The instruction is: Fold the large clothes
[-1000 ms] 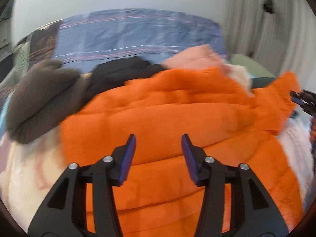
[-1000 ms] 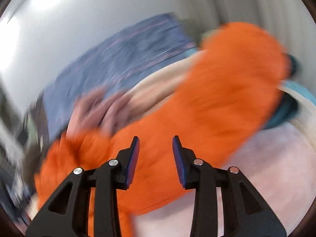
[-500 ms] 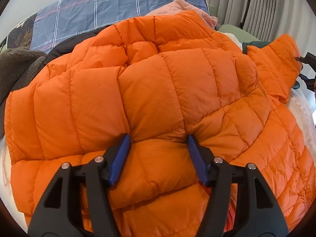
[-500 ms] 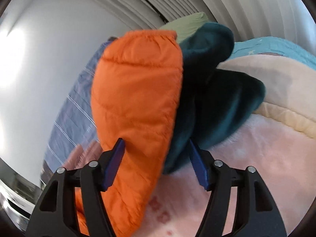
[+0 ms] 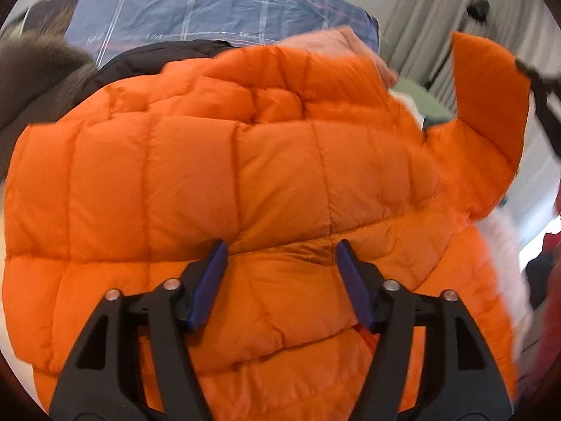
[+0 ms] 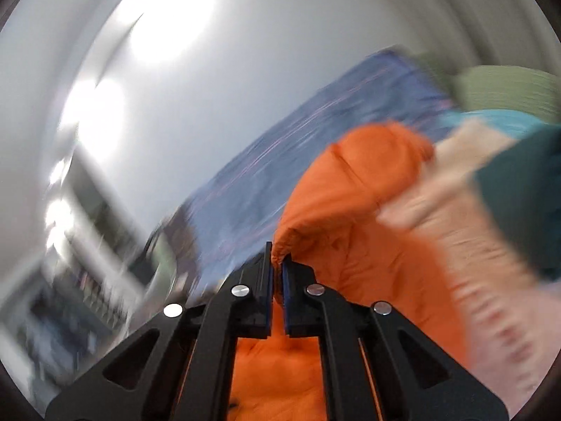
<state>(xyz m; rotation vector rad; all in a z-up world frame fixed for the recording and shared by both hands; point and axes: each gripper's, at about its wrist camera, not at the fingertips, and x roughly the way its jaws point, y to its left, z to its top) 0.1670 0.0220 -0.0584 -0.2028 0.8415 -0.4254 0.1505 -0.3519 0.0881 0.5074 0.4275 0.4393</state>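
**Orange puffer, one sleeve lifted, one gripper waiting**

Orange quilted nylon fills most of the left wrist view: the down jacket (image 5: 266,175) lies spread on the bed, on top of other clothes, a dark garment (image 5: 157,54) and a brown fleece (image 5: 31,70) behind it, a plaid blue duvet (image 5: 210,10) further back. Its sleeve (image 5: 491,105) stands raised at the far right of that view.

The right gripper (image 6: 277,273) has its jaws pinched nearly together on the elastic cuff (image 6: 280,251) of that sleeve, a thin fold of orange fabric showing between the blue pads. The left gripper (image 5: 280,270) is spread wide, its fingertips pressing into the puffy body of the jacket near a seam, with a quilted panel bulging between them; nothing is clamped there.

The likely step is swinging the sleeve inward across the body. The risk lies in the slick shell and the small bite on the cuff: a quick pull could slip the fabric out of the pads. The right view is heavily blurred, which suggests fast motion. With the left jaws unclosed, the body is only weighted down, so the tug could also drag the whole jacket sideways and bunch the padding. A pink garment (image 6: 438,182) and a teal garment (image 6: 519,193) lie just beside the sleeve and could be caught up.
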